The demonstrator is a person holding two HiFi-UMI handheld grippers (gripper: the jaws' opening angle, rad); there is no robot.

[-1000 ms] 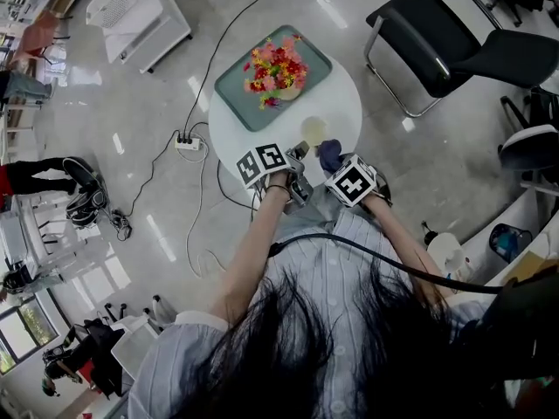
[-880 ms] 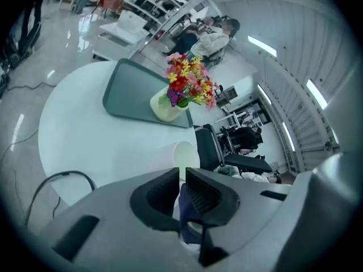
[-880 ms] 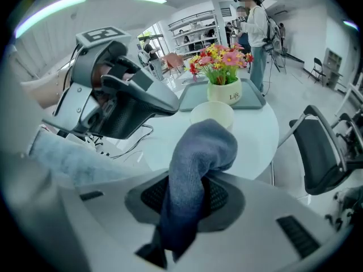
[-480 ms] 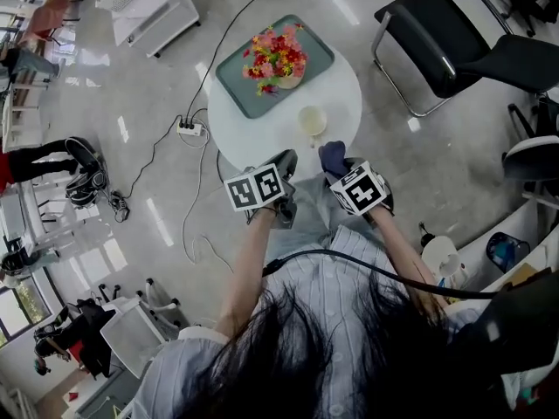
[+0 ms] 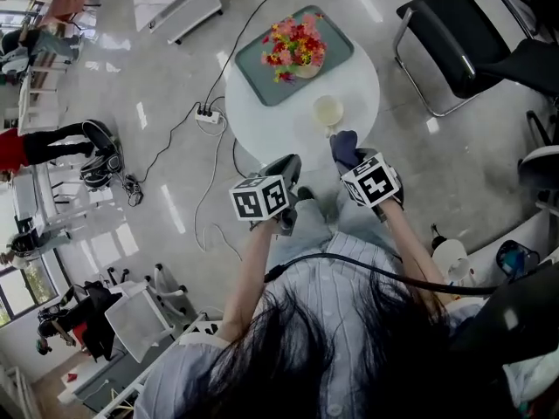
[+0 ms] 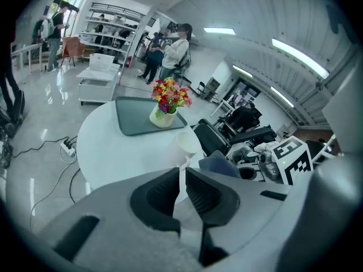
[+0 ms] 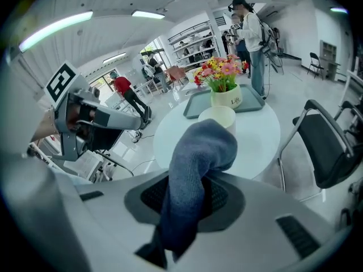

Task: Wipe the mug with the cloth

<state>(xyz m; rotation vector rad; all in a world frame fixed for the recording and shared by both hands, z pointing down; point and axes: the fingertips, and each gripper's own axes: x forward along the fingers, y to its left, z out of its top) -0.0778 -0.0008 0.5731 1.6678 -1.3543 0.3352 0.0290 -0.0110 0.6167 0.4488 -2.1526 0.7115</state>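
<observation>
Here the left gripper [image 5: 286, 169], just left of the middle, has its jaws almost together and holds nothing. The mug [image 5: 327, 110] stands on the round white table [image 5: 279, 120] near the top. Lower right of the mug, the right gripper [image 5: 352, 159] pinches the blue cloth [image 5: 343, 144].

Upright cream mug [image 5: 327, 110], bunched blue cloth [image 5: 344, 149] near it

Mug [image 7: 218, 115] lower part hidden behind cloth [image 7: 193, 174]; chair [image 5: 463, 24] cut by head view's right edge.
</observation>
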